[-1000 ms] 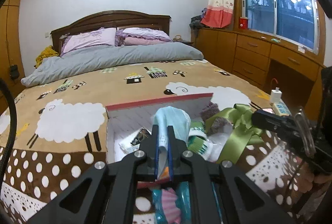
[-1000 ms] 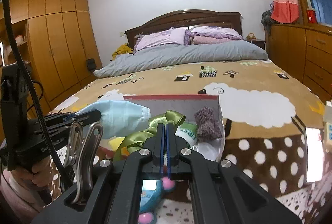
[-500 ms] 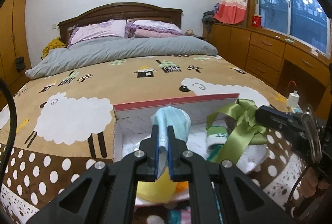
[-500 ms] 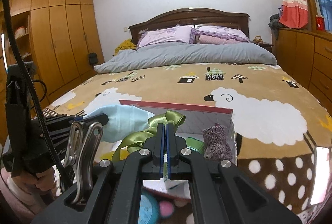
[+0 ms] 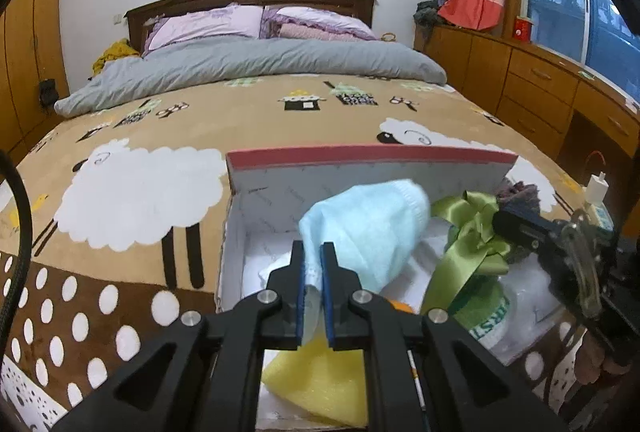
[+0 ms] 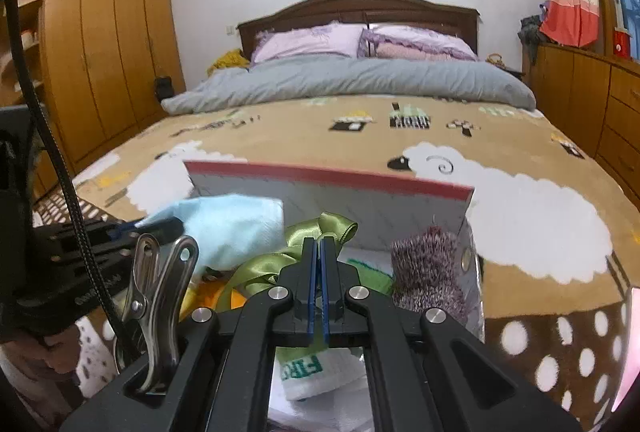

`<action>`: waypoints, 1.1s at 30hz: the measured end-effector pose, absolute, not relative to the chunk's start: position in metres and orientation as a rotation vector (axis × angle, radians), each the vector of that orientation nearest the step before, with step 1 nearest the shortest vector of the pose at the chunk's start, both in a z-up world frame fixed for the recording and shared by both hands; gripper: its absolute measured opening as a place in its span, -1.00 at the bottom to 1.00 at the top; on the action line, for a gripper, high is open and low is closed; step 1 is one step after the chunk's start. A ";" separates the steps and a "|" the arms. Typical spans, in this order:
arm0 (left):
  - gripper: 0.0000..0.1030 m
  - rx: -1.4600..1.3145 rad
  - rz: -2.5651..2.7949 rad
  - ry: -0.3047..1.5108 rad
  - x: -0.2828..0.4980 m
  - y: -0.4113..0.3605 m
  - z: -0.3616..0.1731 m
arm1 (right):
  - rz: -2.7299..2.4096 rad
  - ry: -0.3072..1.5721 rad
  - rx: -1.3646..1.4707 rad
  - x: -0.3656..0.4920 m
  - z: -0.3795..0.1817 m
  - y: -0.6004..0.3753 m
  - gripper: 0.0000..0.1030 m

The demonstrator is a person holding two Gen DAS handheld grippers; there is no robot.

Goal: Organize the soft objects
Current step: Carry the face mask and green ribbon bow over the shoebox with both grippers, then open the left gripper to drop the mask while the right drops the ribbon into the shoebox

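My left gripper (image 5: 313, 252) is shut on a light blue cloth (image 5: 368, 228), holding it over the open red-rimmed box (image 5: 368, 155) on the bed. My right gripper (image 6: 318, 244) is shut on a green satin ribbon bow (image 6: 320, 232), also over the box (image 6: 328, 174). The blue cloth (image 6: 232, 224) hangs to the left of the ribbon in the right wrist view; in the left wrist view the ribbon (image 5: 468, 232) sits to the right. Inside the box lie a purple knitted sock (image 6: 428, 272), a white and green sock (image 6: 312, 368) and a yellow sponge-like piece (image 5: 320, 380).
The box rests on a brown blanket with sheep (image 5: 136, 192) covering the bed. A grey duvet (image 5: 256, 68) and pink pillows lie at the headboard. Wooden drawers (image 5: 540, 88) line the right side, and a wardrobe (image 6: 104, 44) stands on the left.
Both grippers have moved forward and down over the box with the blue cloth and ribbon still held. The box looks larger and nearer, and the items in front of it have left view.
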State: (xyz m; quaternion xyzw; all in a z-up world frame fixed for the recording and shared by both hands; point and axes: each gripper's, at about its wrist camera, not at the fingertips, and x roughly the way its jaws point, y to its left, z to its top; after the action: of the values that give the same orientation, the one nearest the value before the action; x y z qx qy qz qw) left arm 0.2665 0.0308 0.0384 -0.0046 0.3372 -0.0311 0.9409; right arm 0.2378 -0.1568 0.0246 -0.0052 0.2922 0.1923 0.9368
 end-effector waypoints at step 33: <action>0.03 -0.010 -0.101 0.656 0.205 0.030 0.070 | 0.394 0.608 0.080 0.197 0.038 -0.180 -0.32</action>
State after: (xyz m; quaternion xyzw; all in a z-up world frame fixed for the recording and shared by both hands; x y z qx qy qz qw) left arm 0.2046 0.0303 0.0698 -0.0049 0.3219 -0.0495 0.9455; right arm 0.1969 -0.1805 0.0377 0.0391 0.2974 0.1929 0.9342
